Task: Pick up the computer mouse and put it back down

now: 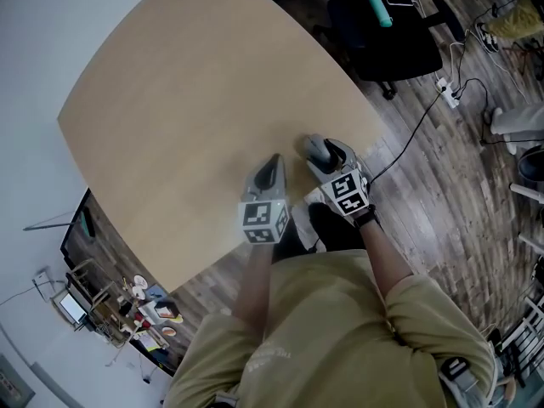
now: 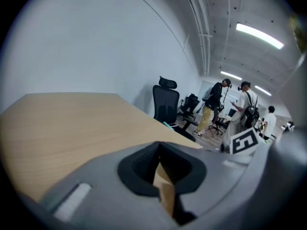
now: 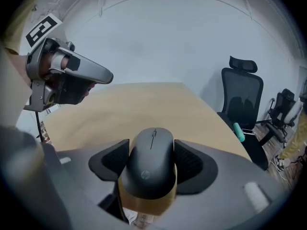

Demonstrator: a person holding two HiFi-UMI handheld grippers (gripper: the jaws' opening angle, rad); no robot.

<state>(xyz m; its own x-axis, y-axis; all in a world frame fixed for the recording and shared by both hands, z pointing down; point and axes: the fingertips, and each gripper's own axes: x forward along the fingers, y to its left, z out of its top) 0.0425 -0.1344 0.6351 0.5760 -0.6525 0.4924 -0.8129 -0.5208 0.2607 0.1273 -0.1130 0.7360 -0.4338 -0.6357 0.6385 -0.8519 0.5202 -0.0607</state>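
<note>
1. My right claw (image 3: 151,145) is pinching the black computer mouse (image 3: 152,164). One ribbed pad presses on each long side, and the mouse's scroll wheel end points away from me.
2. The mouse sits over the wooden counter (image 1: 187,100), close to the edge nearest me and toward that edge's right corner. I cannot tell whether its underside touches the wood.
3. My left claw (image 2: 159,147) is pressed together at the tips with nothing between them. It is just beside the right claw over the same edge, apart from the mouse.
4. Past the counter's far right corner stands a black office chair (image 3: 242,97) with a headrest. A teal cylinder (image 1: 379,7) lies on its seat.
5. A white power strip (image 1: 448,92) and its cables lie on the plank floor off the counter's right edge.
6. Several people (image 2: 213,107) stand well beyond the chair, near more chairs.
</note>
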